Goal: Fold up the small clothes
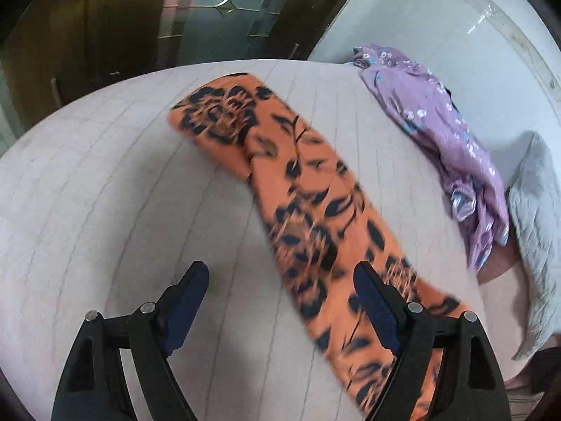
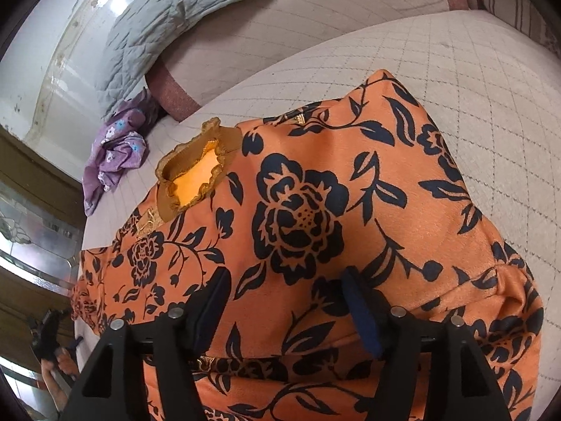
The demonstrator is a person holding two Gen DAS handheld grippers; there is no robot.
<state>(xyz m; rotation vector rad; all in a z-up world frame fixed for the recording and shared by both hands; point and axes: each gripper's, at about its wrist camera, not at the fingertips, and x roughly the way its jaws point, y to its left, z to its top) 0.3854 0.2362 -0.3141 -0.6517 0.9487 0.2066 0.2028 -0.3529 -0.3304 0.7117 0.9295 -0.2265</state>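
An orange garment with black flower print [image 2: 315,210] lies spread on the pale quilted bed [image 2: 473,87]; its frilled brown collar [image 2: 196,172] points toward the far left. My right gripper [image 2: 284,280] is open just above the garment's lower middle, holding nothing. In the left wrist view one orange sleeve [image 1: 298,189] stretches diagonally across the bed, blurred. My left gripper [image 1: 280,277] is open and empty above the bed [image 1: 105,175], its right finger over the sleeve's near part. The left gripper also shows in the right wrist view [image 2: 49,336], held in a hand at the bed's edge.
A crumpled purple flowered garment [image 1: 448,140] lies near the bed's far edge, also in the right wrist view [image 2: 112,154]. A grey quilted blanket [image 2: 168,28] lies beyond it against a white wall [image 1: 455,17]. A glass-panelled door [image 1: 224,7] stands behind the bed.
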